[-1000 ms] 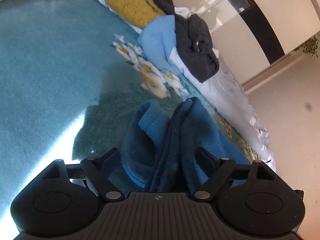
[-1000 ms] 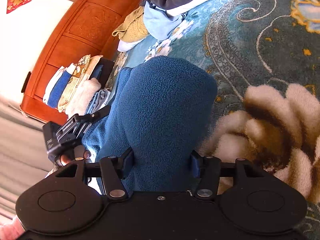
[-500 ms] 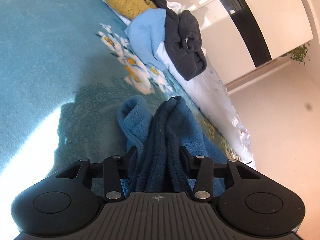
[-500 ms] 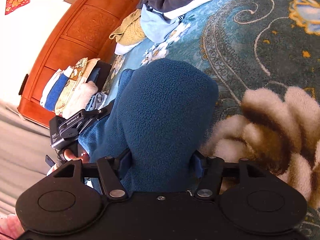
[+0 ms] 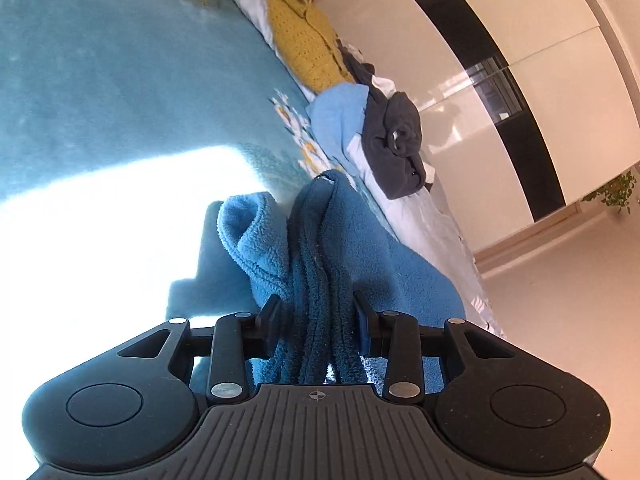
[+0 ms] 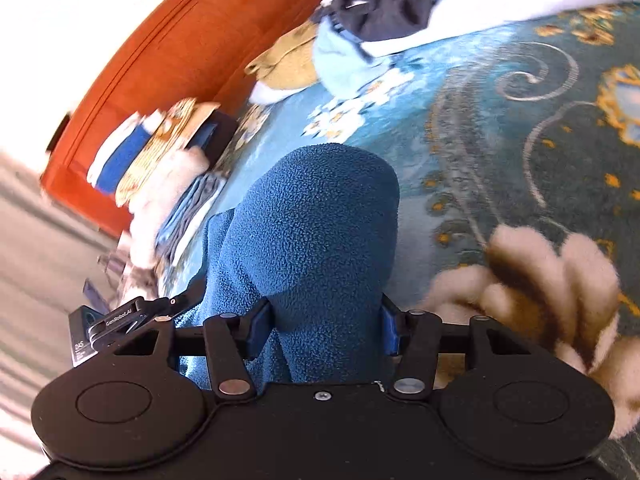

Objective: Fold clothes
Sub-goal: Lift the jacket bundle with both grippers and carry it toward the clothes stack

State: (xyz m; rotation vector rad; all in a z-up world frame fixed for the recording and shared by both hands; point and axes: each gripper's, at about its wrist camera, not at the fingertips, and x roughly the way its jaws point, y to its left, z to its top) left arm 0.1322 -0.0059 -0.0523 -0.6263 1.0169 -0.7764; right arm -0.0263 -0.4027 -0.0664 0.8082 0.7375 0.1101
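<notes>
Blue fleece (image 5: 360, 248), teal floral blanket (image 6: 520, 152), mustard knit (image 5: 304, 44)

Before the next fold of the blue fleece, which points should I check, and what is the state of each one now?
1. Left gripper shut on the blue fleece: ok, bunched layers sit between its fingers.
2. Right gripper shut on the fleece: ok.
3. Edges of the fleece aligned: cannot tell, the cloth hangs in bunches.
4. Bare carpet ahead to lay it on: ok.
5. Unfolded pile with the dark garment apart from the fleece: ok.
6. Folded stack by the wooden board apart from the fleece: cannot tell, that view is blurred.
</notes>
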